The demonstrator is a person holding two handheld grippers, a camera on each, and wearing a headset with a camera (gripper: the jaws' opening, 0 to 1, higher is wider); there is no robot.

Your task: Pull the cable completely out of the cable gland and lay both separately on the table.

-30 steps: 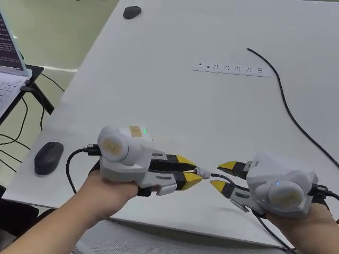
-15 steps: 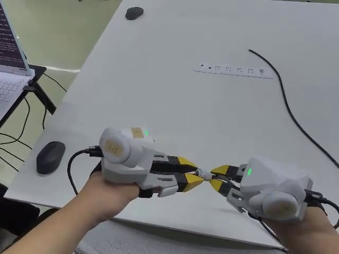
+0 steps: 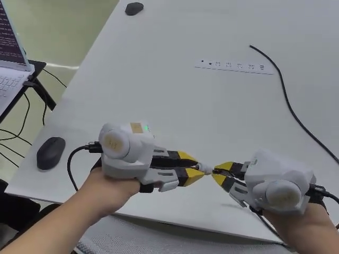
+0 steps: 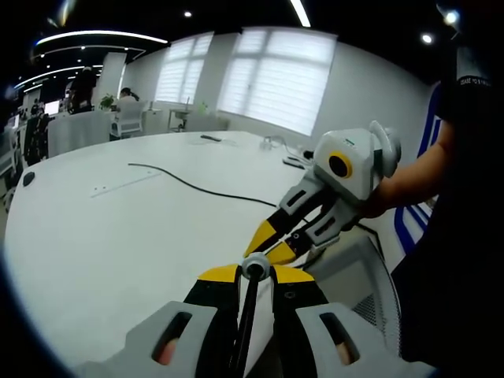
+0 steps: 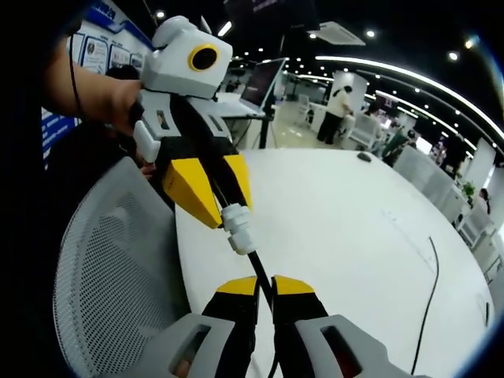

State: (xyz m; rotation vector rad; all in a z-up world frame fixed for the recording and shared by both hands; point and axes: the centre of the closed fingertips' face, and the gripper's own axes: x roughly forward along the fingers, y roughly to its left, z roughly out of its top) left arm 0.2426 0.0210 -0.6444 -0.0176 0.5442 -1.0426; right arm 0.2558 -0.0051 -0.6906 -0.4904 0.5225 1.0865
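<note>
The small white cable gland (image 3: pixel 205 170) hangs above the table's near edge, with my left gripper (image 3: pixel 198 169) shut on it from the left. In the left gripper view the gland (image 4: pixel 255 268) sits between the yellow tips of my left gripper (image 4: pixel 256 273). A thin black cable (image 5: pixel 256 264) leaves the gland (image 5: pixel 239 228) and runs into my right gripper (image 5: pixel 264 283), which is shut on it just beside the gland. The right gripper (image 3: pixel 216 173) comes in from the right, tip to tip with the left one.
A white power strip (image 3: pixel 235 66) and its long black lead (image 3: pixel 288 106) lie farther back on the white table (image 3: pixel 159 90). One dark mouse (image 3: pixel 51 153) rests at the left edge, another (image 3: pixel 134 8) at the far end. A laptop (image 3: pixel 10 58) stands left; a mesh chair (image 5: pixel 110 260) is below.
My right gripper, open a second ago, has moved left up to the gland and shut on the cable. The left gripper has held still.
</note>
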